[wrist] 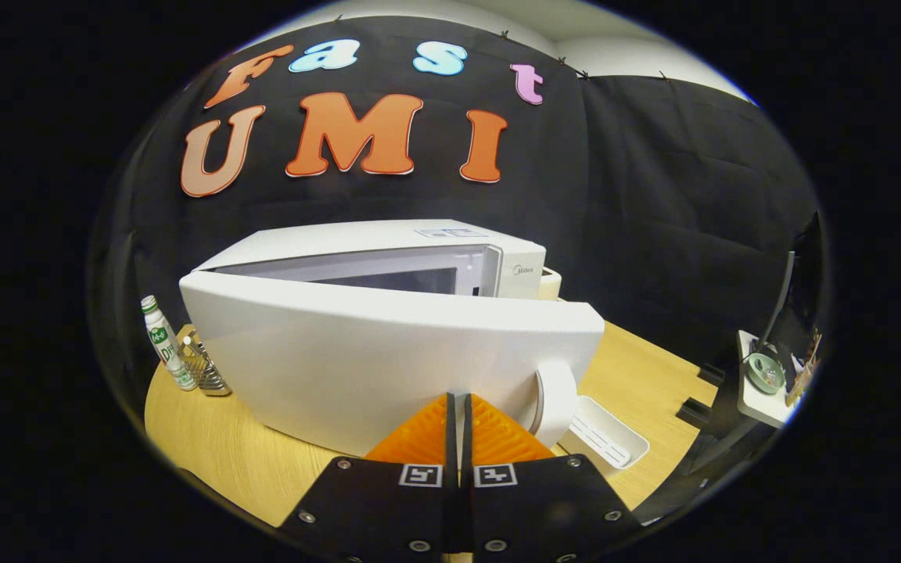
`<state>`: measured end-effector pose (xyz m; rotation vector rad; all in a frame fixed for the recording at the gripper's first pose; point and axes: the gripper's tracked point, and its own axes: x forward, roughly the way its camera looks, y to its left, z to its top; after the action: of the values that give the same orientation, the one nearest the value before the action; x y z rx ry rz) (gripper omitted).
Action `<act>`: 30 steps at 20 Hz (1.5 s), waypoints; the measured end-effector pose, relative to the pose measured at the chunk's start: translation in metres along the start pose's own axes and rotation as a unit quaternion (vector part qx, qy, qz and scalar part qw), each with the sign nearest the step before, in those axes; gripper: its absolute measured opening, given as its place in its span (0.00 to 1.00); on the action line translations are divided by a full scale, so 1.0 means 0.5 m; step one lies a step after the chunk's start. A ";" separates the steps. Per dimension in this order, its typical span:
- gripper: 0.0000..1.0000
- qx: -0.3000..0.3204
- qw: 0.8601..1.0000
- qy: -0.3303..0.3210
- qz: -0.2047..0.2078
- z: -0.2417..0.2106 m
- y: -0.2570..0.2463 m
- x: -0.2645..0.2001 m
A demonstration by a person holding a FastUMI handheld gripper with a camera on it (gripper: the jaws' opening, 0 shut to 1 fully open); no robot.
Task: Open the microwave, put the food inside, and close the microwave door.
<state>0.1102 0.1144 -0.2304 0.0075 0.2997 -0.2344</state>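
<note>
The microwave door (388, 367) was seen partly ajar just ahead of the gripper (457, 407), whose fingers were pressed together on nothing, tips at the door's face. Whether food had been placed inside could not be told; closing was judged still left.

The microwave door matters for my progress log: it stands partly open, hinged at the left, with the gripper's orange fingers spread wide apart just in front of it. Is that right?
One thing is wrong: the fingers of the gripper are not spread; they are closed together, nothing between them. The gripper view shows it. The microwave door does stand partly open, hinged at the left, just ahead of them.
</note>
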 end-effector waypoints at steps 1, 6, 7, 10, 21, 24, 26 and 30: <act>0.00 0.004 1.000 0.000 0.018 0.005 0.004 0.021; 0.00 -0.007 0.996 -0.002 0.089 0.027 0.010 0.105; 0.00 -0.008 0.995 0.001 0.101 0.028 0.011 0.120; 0.00 -0.004 0.993 0.005 0.119 0.032 0.015 0.165; 0.00 -0.027 0.989 -0.007 0.143 0.044 0.017 0.247; 0.00 -0.054 0.985 -0.009 0.162 0.050 0.013 0.238; 0.00 -0.059 0.983 -0.025 0.170 0.088 0.001 0.215; 0.01 -0.054 0.979 -0.029 0.193 0.189 -0.013 0.151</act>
<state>0.2065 0.0869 -0.1622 -0.0490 0.2462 0.1682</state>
